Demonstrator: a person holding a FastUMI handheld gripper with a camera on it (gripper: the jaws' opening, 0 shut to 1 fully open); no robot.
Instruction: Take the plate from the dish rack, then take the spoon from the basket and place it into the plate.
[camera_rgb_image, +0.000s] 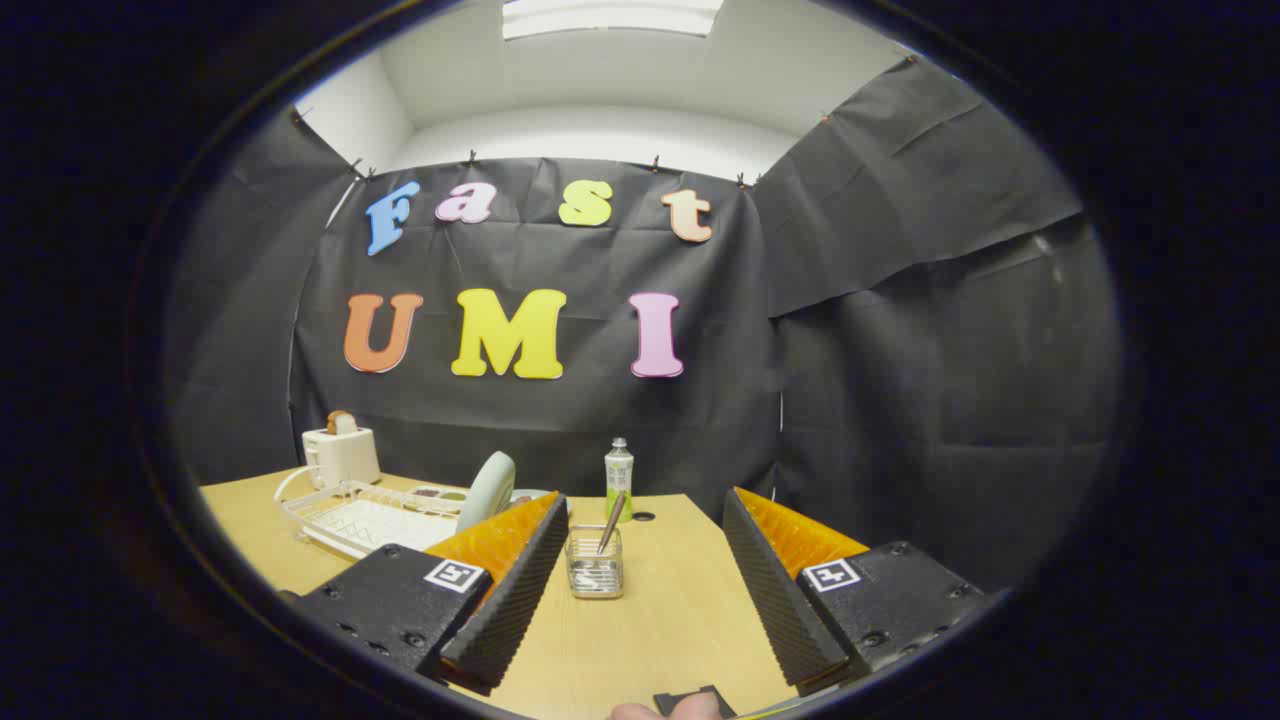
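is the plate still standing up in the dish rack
Yes, upright: the plate stands on edge in the dish rack, left of the open jaws of the gripper.

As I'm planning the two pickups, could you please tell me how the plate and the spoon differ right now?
The plate stands on edge in the white dish rack, left of the open tool; the spoon leans handle-up in the small clear basket, just ahead between the fingers. The plate is broad and pale, the spoon thin and metallic. Both sit on the wooden table.

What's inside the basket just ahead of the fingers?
The spoon stands in the basket, handle leaning out over the rim. Its bowl end is blurred behind the mesh. The gripper is open, clear of both.
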